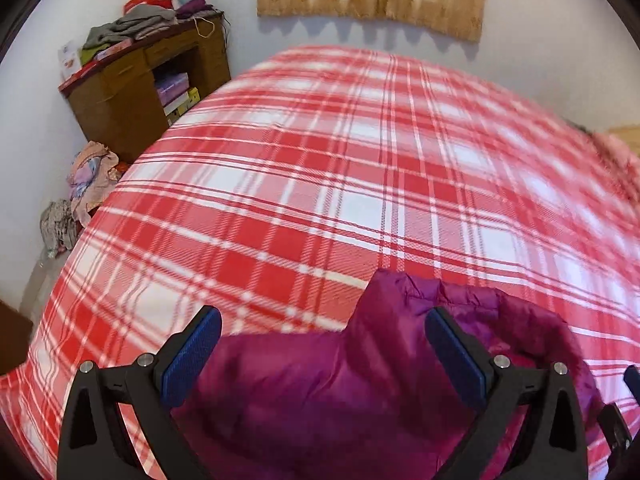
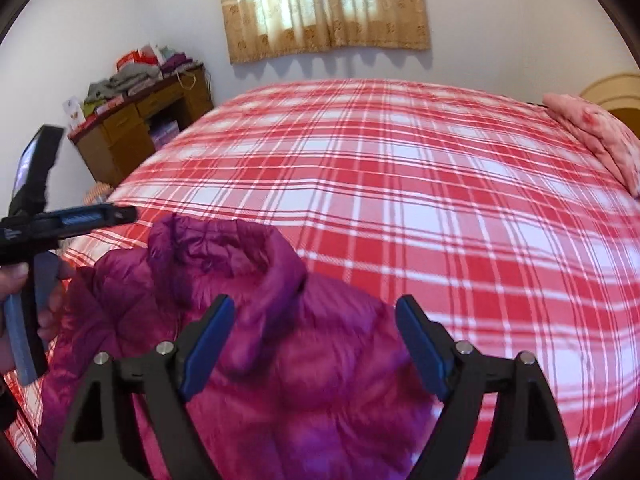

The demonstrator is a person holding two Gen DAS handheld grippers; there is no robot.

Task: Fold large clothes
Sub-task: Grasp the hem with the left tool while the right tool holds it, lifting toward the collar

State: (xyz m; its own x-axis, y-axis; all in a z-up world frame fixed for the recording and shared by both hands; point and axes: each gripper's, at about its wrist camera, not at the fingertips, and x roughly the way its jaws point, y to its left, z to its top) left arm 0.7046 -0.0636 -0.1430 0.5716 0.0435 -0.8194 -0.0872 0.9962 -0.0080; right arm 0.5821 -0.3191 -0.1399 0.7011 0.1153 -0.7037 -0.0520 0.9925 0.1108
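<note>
A magenta puffer jacket [image 1: 320, 392] lies bunched on the near part of a bed with a red and white plaid cover [image 1: 360, 168]. My left gripper [image 1: 322, 336] hovers above the jacket, open wide, its blue pads touching no cloth. In the right wrist view the same jacket [image 2: 248, 340] shows with a raised fold at its far end. My right gripper [image 2: 316, 328] is open above it, nothing between its fingers. The left gripper's body [image 2: 60, 220], held by a hand [image 2: 16, 280], appears at the left edge of that view.
A wooden desk [image 1: 132, 88] piled with clothes stands in the far left corner. Heaped fabric [image 1: 88, 184] lies on the floor beside the bed. A curtained window [image 2: 324, 4] is on the far wall. A pink pillow [image 2: 596, 136] lies at the bed's right end.
</note>
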